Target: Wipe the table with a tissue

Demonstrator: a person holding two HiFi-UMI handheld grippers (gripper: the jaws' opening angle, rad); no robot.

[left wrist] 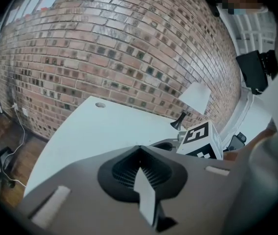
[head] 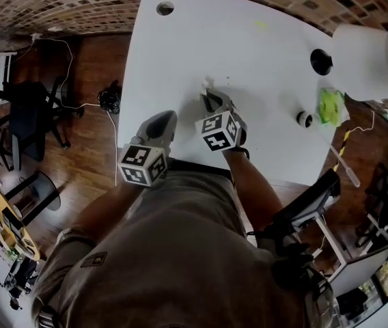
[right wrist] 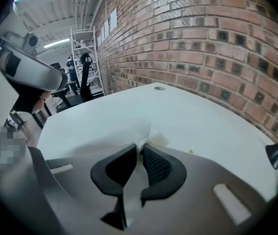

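Table (head: 248,53) first: it is big, white, smooth and flat, with a round edge, and it sits next to a bumpy red brick wall (left wrist: 104,48). It needs a wipe, so the person leans over it with both tools held out in front.

Off at the far right corner stands a lamp (head: 368,60) with a round white shade. It is well away from the wiping, so I think it will not get bumped.

Next come the two gray tools, each with a black and white cube on it. The right gripper (head: 211,100) points down at the middle of the table. Its black ribbed jaws are squeezed tight on the tissue (right wrist: 141,131), so the paper does not slip while it rubs. The left gripper (head: 165,118) hangs back just beside it, near the table's close edge. Its jaws are pressed together and hold none of the tissue, so it is only waiting.

The tissue is thin, white, soft and crinkly. It pokes out past the jaw tips and lies on the tabletop.

Smallest is a little yellow spot (head: 259,24) farther up the table, well apart from the tissue. That looks like dirt left to wipe.
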